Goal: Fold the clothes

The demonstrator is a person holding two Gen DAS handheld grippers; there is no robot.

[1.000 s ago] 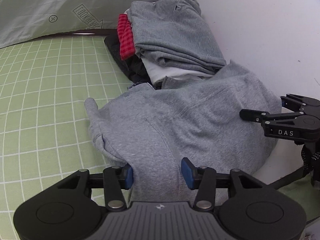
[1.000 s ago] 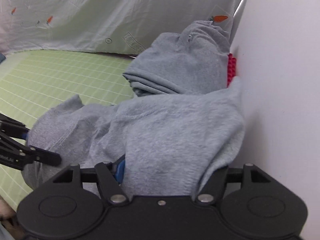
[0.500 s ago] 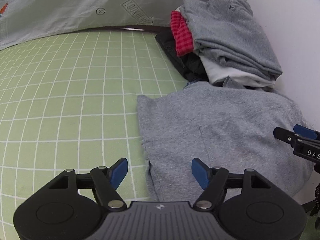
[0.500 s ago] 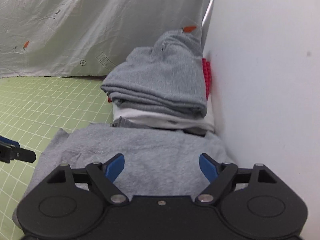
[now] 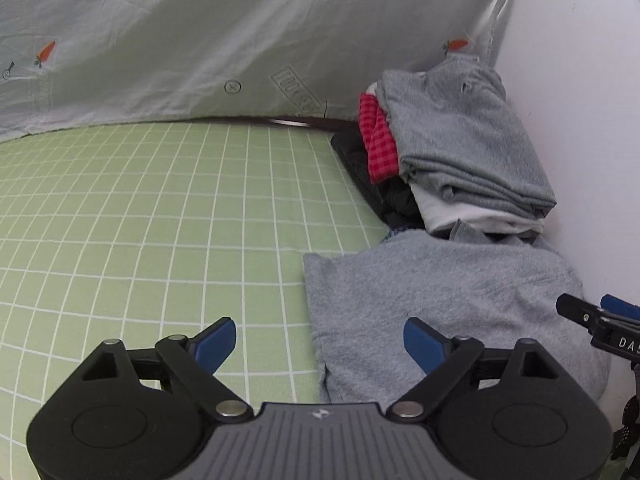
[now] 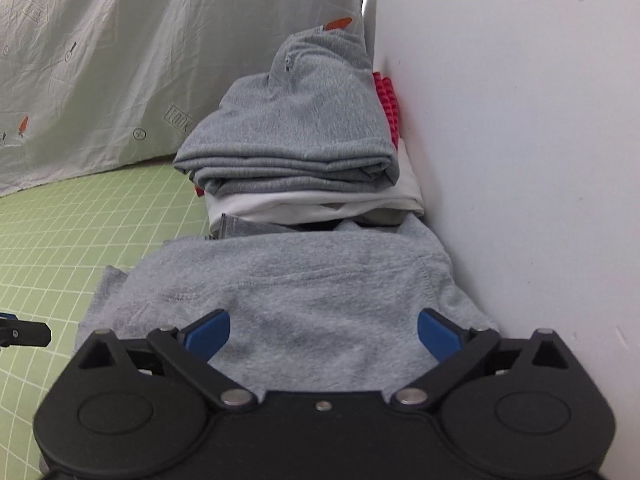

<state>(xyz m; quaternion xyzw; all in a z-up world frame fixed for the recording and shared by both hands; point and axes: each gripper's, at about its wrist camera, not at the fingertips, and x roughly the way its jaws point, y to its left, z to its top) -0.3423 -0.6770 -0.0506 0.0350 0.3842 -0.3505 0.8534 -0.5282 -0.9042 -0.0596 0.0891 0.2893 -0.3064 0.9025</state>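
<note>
A big green sheet (image 5: pixel 160 220) with thin white lines in squares covers the bed. It looks smooth and flat. Behind it hangs a pale cloth (image 5: pixel 200 40) full of wrinkles, with little orange carrots printed on it. A plain white wall (image 6: pixel 520 140) stands on the right side.

The gray sweatshirt (image 5: pixel 440 300) lies folded flat on the green sheet, pushed up next to the wall. It looks soft and fuzzy, and its shape is close to a square. Right behind it sits a pile of folded clothes (image 5: pixel 460 152). A thick gray top lies on the pile, with a white piece under it. A red checked cloth (image 5: pixel 378 144) and something dark poke out on the side.

The left wrist view shows a lot of the green sheet and the red cloth from the side. The right wrist view shows more of the wall, a sewn seam line across the sweatshirt, and the neat folded edges of the pile.

The left hand-held gripper (image 5: pixel 320 340) has its blue fingers (image 5: pixel 216 340) spread wide. It holds nothing and hangs over the left edge of the sweatshirt. The right hand-held gripper (image 6: pixel 324 332) is spread wide too, with nothing in it, just above the near side of the sweatshirt.
</note>
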